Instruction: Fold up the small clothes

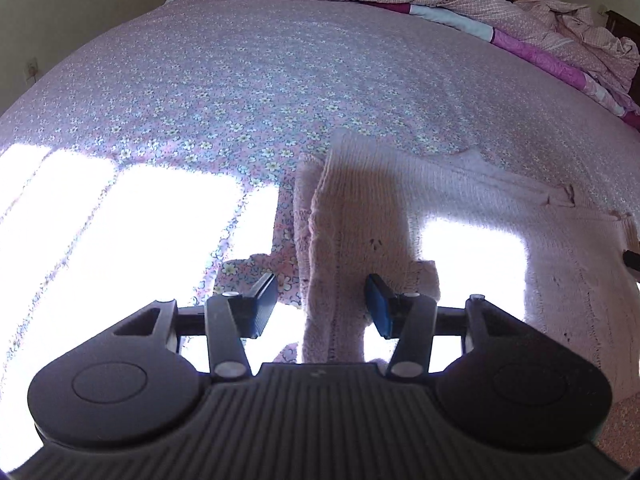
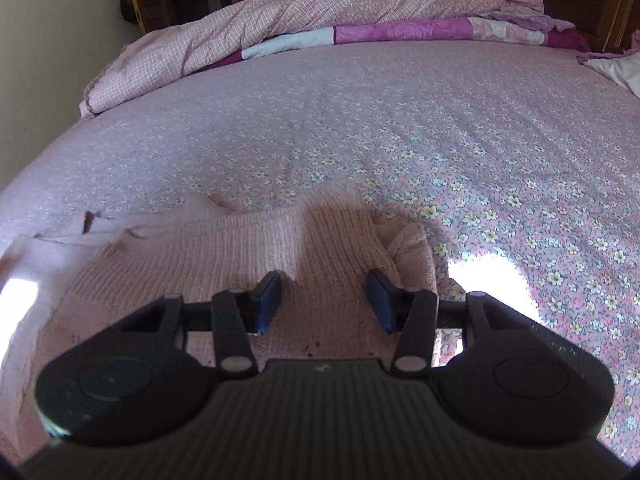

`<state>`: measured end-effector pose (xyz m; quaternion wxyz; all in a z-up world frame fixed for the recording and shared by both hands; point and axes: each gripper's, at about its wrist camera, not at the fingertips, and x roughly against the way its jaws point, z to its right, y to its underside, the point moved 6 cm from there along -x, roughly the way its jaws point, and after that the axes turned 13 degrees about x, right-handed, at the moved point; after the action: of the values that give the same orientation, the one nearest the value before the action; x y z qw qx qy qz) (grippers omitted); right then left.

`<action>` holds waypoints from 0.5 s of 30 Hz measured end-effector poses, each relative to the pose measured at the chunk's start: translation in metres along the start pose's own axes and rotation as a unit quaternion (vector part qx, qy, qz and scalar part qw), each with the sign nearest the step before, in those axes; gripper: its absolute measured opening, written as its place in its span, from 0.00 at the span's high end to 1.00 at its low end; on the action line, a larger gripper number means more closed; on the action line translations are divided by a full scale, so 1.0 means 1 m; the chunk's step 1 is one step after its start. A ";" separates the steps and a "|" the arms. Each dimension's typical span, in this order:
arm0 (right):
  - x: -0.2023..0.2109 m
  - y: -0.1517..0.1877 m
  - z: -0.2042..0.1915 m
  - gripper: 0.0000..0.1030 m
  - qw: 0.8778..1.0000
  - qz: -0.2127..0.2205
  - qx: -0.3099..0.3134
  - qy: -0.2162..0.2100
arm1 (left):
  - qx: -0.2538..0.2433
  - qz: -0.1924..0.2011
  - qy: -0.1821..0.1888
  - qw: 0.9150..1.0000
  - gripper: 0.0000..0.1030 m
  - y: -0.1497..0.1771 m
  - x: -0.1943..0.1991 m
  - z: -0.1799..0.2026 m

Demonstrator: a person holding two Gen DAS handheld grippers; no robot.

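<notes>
Left gripper (image 1: 322,306): jaws spread wide, nothing clamped. A sleeve (image 1: 340,248) of the pink knit sweater (image 1: 460,184) runs lengthwise through the gap between the fingers, clear of both blue pads as far as the view shows; the left pad (image 1: 264,304) sits over the floral bedsheet (image 1: 240,92) and a blown-out sun patch (image 1: 132,220), the right pad (image 1: 380,308) sits just beside the sleeve's right edge. Sweater body spreads right of the right finger and ahead of it, flat on the sheet, partly washed out by a second sun patch. Right gripper (image 2: 324,300): jaws also spread wide, gripping nothing. Sweater (image 2: 224,248) lies under and between the fingers, its ribbed knit filling the gap; the bulk extends left of the left finger (image 2: 268,300) toward the frame edge. A bunched fold (image 2: 412,248) of knit sits just beyond and right of the right finger (image 2: 380,304), with bare floral sheet (image 2: 520,200) further right. Can't tell whether either gripper's pads touch the fabric. Checked quilt (image 2: 200,48) piled at the far edge, well ahead of the fingers.
</notes>
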<state>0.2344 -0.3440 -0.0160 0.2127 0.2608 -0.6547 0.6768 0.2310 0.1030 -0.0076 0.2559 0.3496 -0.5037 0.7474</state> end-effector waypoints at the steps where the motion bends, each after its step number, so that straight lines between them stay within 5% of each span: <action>1: 0.002 0.000 -0.002 0.51 1.000 0.000 0.001 0.004 | 0.006 -0.001 0.003 1.000 0.44 0.000 0.001 -0.002; 15: 0.072 0.011 0.023 0.49 0.999 0.007 -0.030 0.040 | -0.010 -0.016 -0.005 1.000 0.44 0.022 0.043 -0.004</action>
<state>0.1732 -0.3715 0.0212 0.2418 0.2226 -0.6674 0.6683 0.1873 0.1002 0.0125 0.2682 0.3590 -0.5066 0.7366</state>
